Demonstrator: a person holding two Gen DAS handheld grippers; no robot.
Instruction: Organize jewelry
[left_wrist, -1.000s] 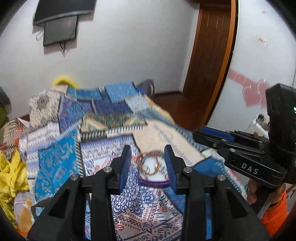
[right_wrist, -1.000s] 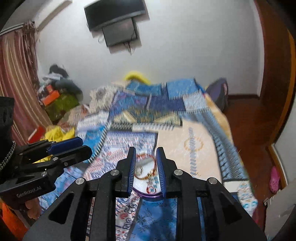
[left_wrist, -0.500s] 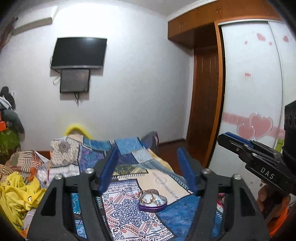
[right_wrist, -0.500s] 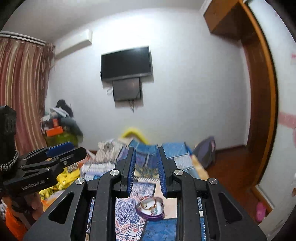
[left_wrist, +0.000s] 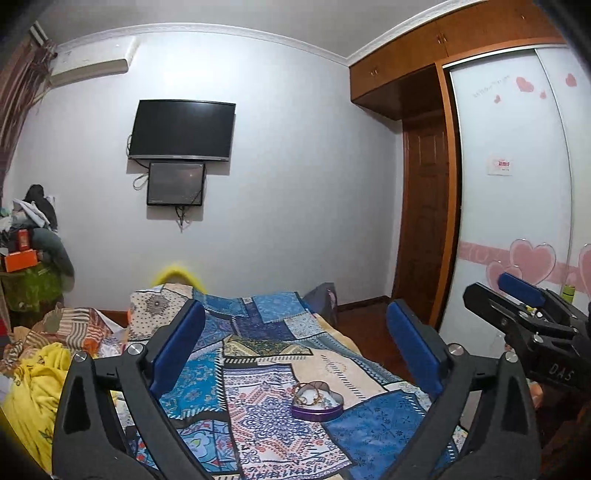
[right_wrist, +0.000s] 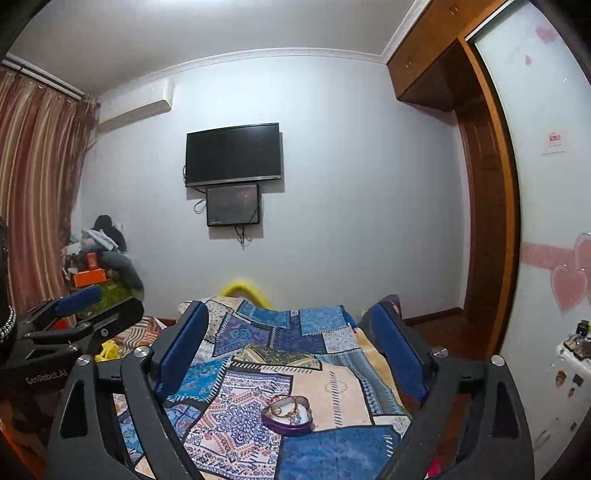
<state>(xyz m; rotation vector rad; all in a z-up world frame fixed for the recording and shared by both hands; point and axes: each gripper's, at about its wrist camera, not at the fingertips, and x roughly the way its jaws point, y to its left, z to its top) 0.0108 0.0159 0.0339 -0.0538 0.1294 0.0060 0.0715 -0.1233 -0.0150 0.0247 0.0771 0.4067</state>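
Note:
A purple heart-shaped jewelry box (left_wrist: 317, 401) sits open on the patchwork bedspread (left_wrist: 258, 354), with gold bangles (left_wrist: 312, 392) lying in it. It also shows in the right wrist view (right_wrist: 289, 414), with the bangles (right_wrist: 283, 406) inside. My left gripper (left_wrist: 295, 325) is wide open and empty, held well back from and above the box. My right gripper (right_wrist: 290, 323) is wide open and empty too, also well back from the box. Each gripper shows at the edge of the other's view.
A television (left_wrist: 183, 130) hangs on the far wall. A yellow cloth pile (left_wrist: 33, 387) lies left of the bed. A wardrobe with pink hearts (left_wrist: 517, 221) and a wooden door (left_wrist: 424, 221) stand at right. A cluttered pile (right_wrist: 99, 258) sits by the striped curtain (right_wrist: 33, 192).
Both grippers pulled back and tilted up from just over the box. Both opened wide: the right was almost shut, the left partly open. The box now looks small and far.

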